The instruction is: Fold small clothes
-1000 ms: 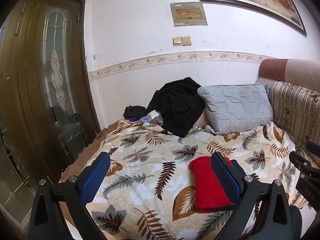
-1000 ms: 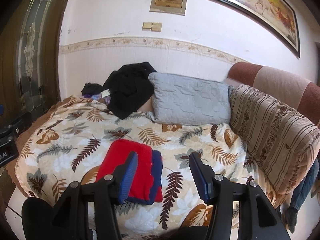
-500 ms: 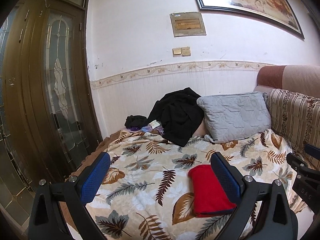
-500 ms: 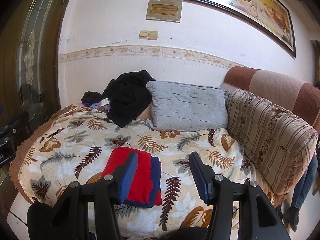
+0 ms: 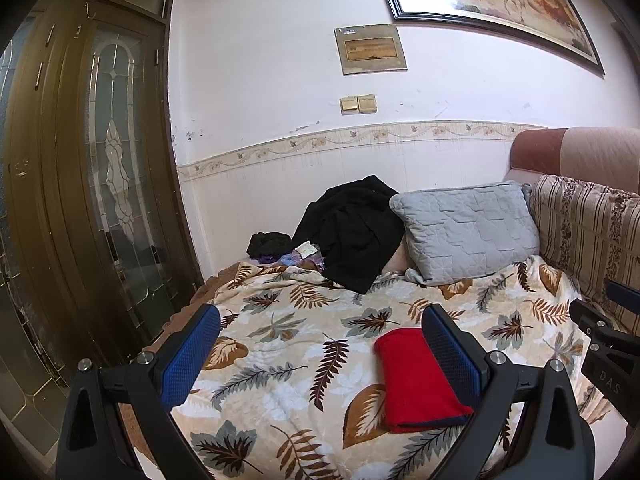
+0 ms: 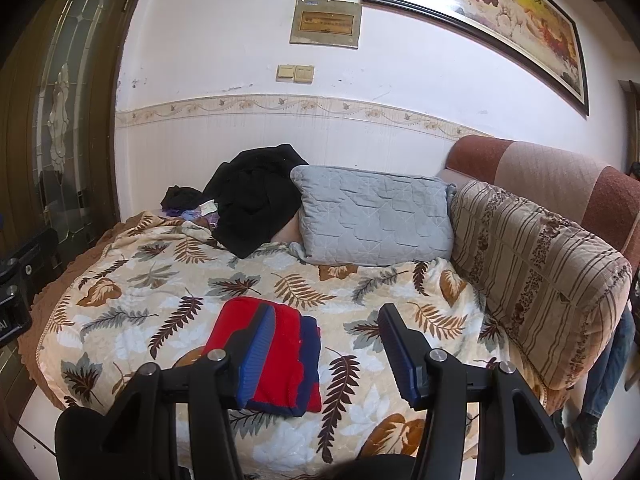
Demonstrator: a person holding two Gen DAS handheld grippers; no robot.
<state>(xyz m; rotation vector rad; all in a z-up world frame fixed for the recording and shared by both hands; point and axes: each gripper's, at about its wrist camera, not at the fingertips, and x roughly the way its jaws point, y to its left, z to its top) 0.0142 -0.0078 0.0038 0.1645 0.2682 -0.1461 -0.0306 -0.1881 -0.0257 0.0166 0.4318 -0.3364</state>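
The blanket (image 5: pixel 288 344) is plush, matt cloth printed with leaves; a brown fringed cloth edge shows along its left side. The folded garment (image 6: pixel 280 360) near the blanket's front edge is soft red fleece with a navy layer — matt, slightly fuzzy. The pillow (image 6: pixel 372 220) is quilted grey cloth. The black clothes (image 5: pixel 352 232) at the back edge look like limp, dull fabric. The sofa back (image 6: pixel 532 256) is striped woven upholstery. Gripper fingers (image 5: pixel 188 356) carry dimpled blue rubbery pads on matt black plastic, with shiny metal bolts. The door (image 5: pixel 92 168) — glossy wood with patterned glass.
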